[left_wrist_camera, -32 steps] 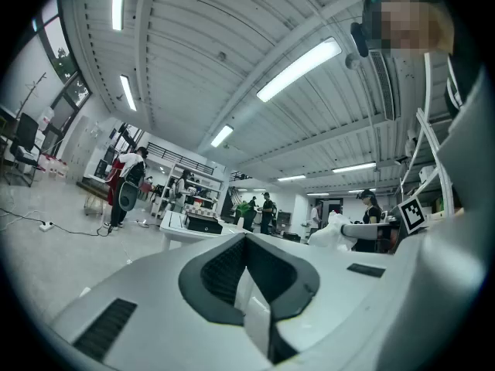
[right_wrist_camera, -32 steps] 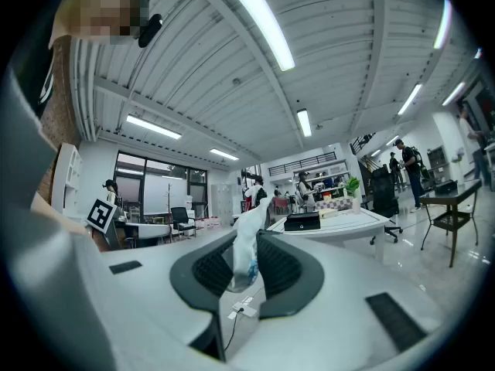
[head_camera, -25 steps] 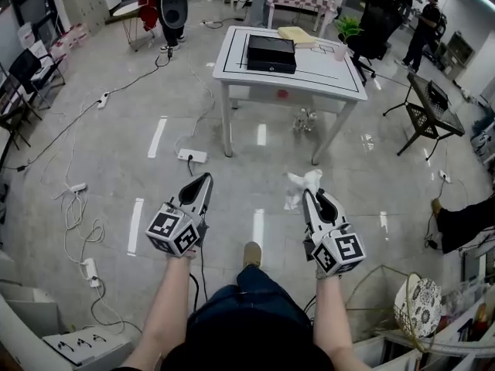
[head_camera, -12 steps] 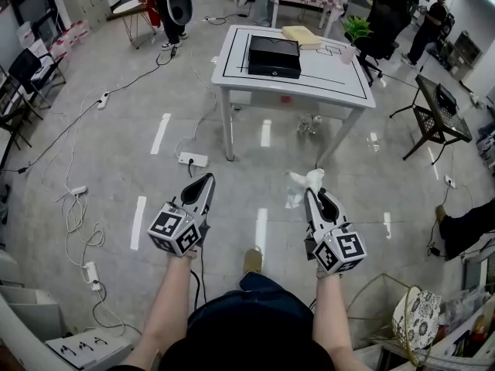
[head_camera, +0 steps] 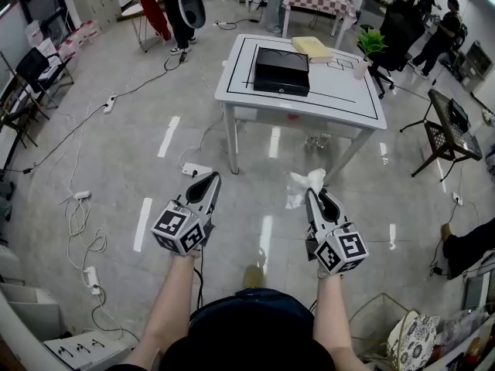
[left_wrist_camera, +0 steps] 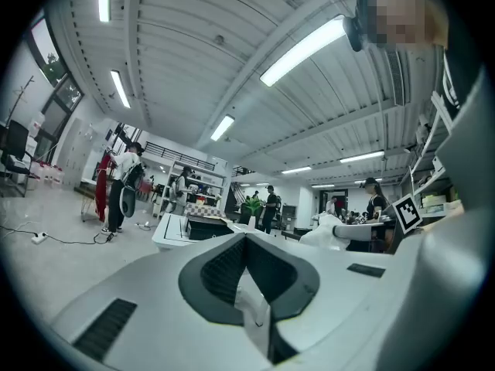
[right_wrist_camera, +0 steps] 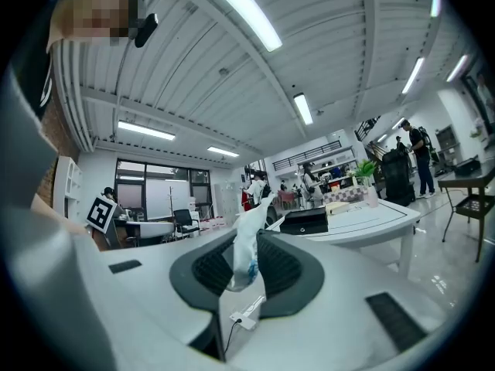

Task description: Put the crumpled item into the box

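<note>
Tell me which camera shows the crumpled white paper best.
The right gripper view: the paper sits close up, pinched in the right claw. In the head view the paper pokes past that claw, small. In the left gripper view the paper is only a tiny white lump, right of centre.

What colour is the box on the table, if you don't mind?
Black; the box shows best in the head view.

Gloss underfoot, matt plastic in hand
The pale floor point(head_camera: 108, 168) is gleaming glossy; the far desk point(head_camera: 348, 91) is showing a smooth white top under a matt black box point(head_camera: 282, 69); the crumpled item point(head_camera: 303, 184) is looking like thin wrinkled paper or cloth; the left hand-held gripper point(head_camera: 210, 178) and right hand-held gripper point(head_camera: 311, 194) are wearing matt pale plastic.
</note>
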Tool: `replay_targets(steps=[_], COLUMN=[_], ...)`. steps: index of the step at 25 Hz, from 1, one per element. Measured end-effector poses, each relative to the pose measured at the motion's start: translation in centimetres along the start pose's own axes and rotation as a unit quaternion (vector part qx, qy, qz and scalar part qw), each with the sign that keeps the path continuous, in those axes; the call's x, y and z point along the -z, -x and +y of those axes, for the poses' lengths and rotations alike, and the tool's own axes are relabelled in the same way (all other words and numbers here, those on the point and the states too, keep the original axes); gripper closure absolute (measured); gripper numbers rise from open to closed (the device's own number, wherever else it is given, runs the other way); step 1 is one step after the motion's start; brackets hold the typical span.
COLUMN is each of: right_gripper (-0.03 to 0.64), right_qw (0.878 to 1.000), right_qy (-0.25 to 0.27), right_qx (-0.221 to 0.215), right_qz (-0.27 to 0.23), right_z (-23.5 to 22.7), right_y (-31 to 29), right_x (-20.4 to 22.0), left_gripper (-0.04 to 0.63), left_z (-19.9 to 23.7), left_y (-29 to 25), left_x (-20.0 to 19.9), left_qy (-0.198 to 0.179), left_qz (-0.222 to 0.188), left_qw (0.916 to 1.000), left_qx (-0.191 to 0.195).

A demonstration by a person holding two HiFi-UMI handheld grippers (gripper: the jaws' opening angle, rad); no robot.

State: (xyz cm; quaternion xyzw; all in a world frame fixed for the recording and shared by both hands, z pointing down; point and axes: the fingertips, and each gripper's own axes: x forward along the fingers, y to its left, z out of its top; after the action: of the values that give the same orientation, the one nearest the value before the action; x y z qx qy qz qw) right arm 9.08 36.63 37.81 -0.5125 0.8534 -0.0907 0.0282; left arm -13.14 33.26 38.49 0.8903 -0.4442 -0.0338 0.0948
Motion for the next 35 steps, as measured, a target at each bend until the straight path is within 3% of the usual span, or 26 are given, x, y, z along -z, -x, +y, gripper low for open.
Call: replay_targets(steps=[15,26,35], right_gripper=[0.554,0.554,0.554], right_qw=[1.0,0.999,0.999], right_qy=[-0.019,-0.043,-0.034], right_qx=[-0.018,-0.022,-0.039], right_qz=[0.011,0.012,0.015], right_z=[-5.6,-6.9,-7.0], right_y=[-4.5,-5.1,-8.2], right_x=[0.5,1.2,0.7], left_gripper=[0.592,0.592,0.592], left_z=[1.4,0.9,3.0], left_y=[-6.7,-8.2,-10.0], left_x=[1.8,1.9,1.7], left_qy=[0.018,0.008,0.013], left_qz=[0.007,0.022,0.018], left_qw=[0.9997,0.9997,0.9997], left_qx=[-0.012,-0.007,-0.011])
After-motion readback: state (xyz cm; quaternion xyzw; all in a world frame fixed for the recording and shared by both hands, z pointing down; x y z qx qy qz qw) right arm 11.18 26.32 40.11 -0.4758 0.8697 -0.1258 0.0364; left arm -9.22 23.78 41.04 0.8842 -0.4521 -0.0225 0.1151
